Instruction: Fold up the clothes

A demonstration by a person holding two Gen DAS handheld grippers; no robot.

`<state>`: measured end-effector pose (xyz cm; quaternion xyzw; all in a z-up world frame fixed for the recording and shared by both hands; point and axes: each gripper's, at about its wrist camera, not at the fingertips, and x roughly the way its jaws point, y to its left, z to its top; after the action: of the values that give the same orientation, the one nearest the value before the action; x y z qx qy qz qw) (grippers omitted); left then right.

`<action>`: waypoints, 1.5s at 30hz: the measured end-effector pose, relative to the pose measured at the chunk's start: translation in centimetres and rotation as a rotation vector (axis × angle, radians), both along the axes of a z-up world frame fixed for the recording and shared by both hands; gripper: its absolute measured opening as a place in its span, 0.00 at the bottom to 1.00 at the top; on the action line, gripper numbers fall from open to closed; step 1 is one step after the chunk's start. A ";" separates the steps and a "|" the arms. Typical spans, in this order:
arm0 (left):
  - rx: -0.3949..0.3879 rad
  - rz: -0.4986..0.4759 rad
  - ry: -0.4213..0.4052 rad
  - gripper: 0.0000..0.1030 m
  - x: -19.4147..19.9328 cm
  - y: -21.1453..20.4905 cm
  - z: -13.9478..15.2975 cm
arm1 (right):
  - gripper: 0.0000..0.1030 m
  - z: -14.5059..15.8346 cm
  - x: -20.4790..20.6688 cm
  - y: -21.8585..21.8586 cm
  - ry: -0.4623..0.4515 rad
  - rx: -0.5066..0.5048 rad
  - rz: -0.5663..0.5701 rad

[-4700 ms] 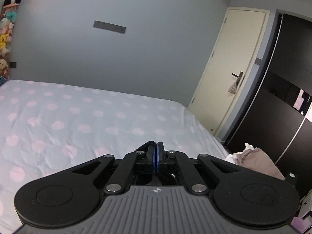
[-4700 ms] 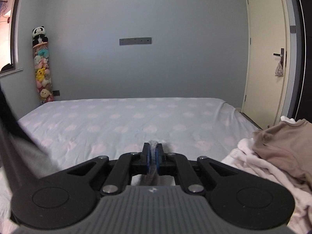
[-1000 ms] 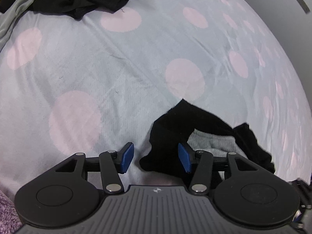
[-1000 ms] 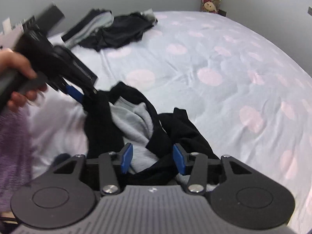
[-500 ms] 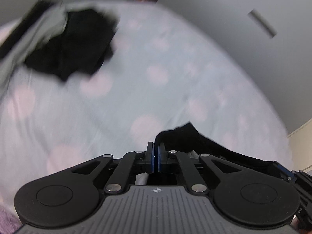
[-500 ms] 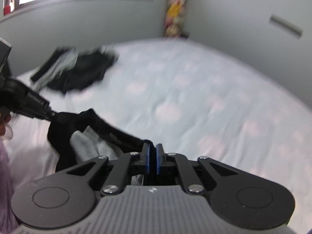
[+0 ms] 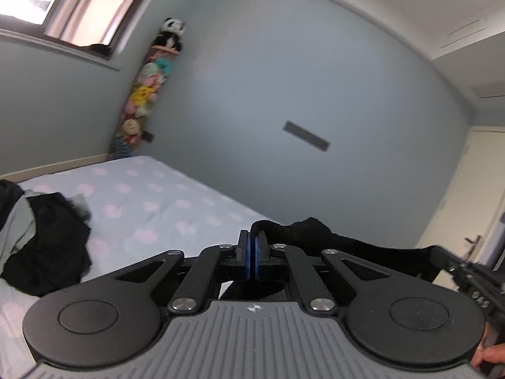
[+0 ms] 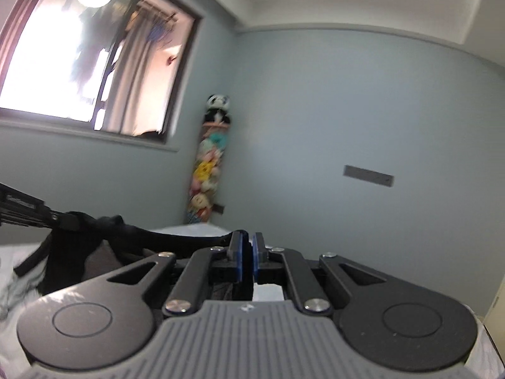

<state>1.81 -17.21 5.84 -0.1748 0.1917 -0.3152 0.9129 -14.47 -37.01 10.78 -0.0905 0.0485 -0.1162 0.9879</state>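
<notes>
A black garment (image 7: 347, 243) with a grey lining hangs stretched in the air between both grippers, above the bed. My left gripper (image 7: 252, 241) is shut on one edge of it. The cloth runs right to the other gripper's body (image 7: 467, 278). In the right wrist view my right gripper (image 8: 247, 246) is shut on the opposite edge of the black garment (image 8: 132, 233), which runs left to the left gripper's black body (image 8: 22, 210); the rest sags below, mostly hidden by the gripper's body.
A bed with a pale blue, pink-dotted sheet (image 7: 176, 202) lies below. A heap of black and grey clothes (image 7: 41, 246) sits at its left. A column of plush toys (image 7: 142, 104) stands in the corner, beside a window (image 8: 79, 69). A door (image 7: 473, 195) is at right.
Both grippers closed on the black garment that lay on the bed and lifted it high. Both views tipped up from the sheet to the walls.
</notes>
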 end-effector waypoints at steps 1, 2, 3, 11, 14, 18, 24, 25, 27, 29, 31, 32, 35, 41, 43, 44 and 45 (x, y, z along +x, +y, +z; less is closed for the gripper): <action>0.005 -0.014 0.005 0.01 -0.5 -0.1 -0.2 | 0.07 0.1 -0.8 -0.1 -0.005 0.008 -0.012; 0.010 -0.027 0.010 0.01 -0.9 -0.3 -0.4 | 0.07 -0.1 -1.6 -0.1 -0.007 0.011 -0.023; 0.021 -0.041 0.022 0.01 -1.3 -0.4 -1.0 | 0.07 -0.7 -2.3 -0.2 0.004 0.016 -0.033; 0.232 -0.117 0.351 0.01 -0.6 -2.6 -12.3 | 0.08 -11.2 -4.4 -1.9 0.260 0.256 -0.125; 0.316 -0.118 0.441 0.01 0.4 -3.8 -16.6 | 0.08 -16.2 -3.8 -2.8 0.360 0.377 -0.178; 0.398 -0.105 0.520 0.01 1.5 -4.5 -20.3 | 0.08 -21.9 -1.7 -3.5 0.496 0.466 -0.229; 0.462 -0.090 0.569 0.01 0.5 -4.1 -23.4 | 0.11 -26.5 0.4 -4.3 0.582 0.510 -0.238; 0.466 -0.089 0.576 0.01 0.4 -4.1 -23.6 | 0.14 -26.6 0.0 -4.4 0.582 0.522 -0.236; 0.473 -0.088 0.588 0.01 0.3 -4.2 -23.9 | 0.21 -27.0 -0.7 -4.8 0.581 0.547 -0.232; 0.479 -0.092 0.598 0.01 0.3 -4.3 -24.1 | 0.25 -27.4 -1.4 -5.3 0.571 0.588 -0.228; 0.481 -0.096 0.598 0.01 0.2 -4.3 -24.1 | 0.32 -27.8 -2.0 -6.7 0.524 0.691 -0.231; 0.479 -0.096 0.598 0.01 0.2 -4.3 -24.0 | 0.37 -27.7 -2.4 -7.3 0.495 0.729 -0.244; 0.465 -0.088 0.604 0.02 0.4 -3.8 -23.8 | 0.41 -26.8 -3.8 -8.5 0.409 0.783 -0.286; 0.442 -0.073 0.618 0.02 0.9 -3.2 -23.9 | 0.41 -24.5 -4.4 -9.3 0.490 0.666 -0.318; 0.431 -0.061 0.615 0.02 1.0 -2.8 -23.8 | 0.41 -24.0 -4.9 -9.4 0.522 0.620 -0.294; 0.423 -0.049 0.608 0.02 1.0 -2.6 -23.6 | 0.41 -23.7 -5.1 -9.4 0.537 0.598 -0.281; 0.416 -0.039 0.601 0.02 1.0 -2.3 -23.5 | 0.41 -23.4 -5.5 -9.3 0.550 0.576 -0.263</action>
<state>2.83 -19.55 -17.62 -0.0664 0.5149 -0.2212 0.8256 -19.92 -46.32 -12.63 0.1688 0.3522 -0.1942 0.8999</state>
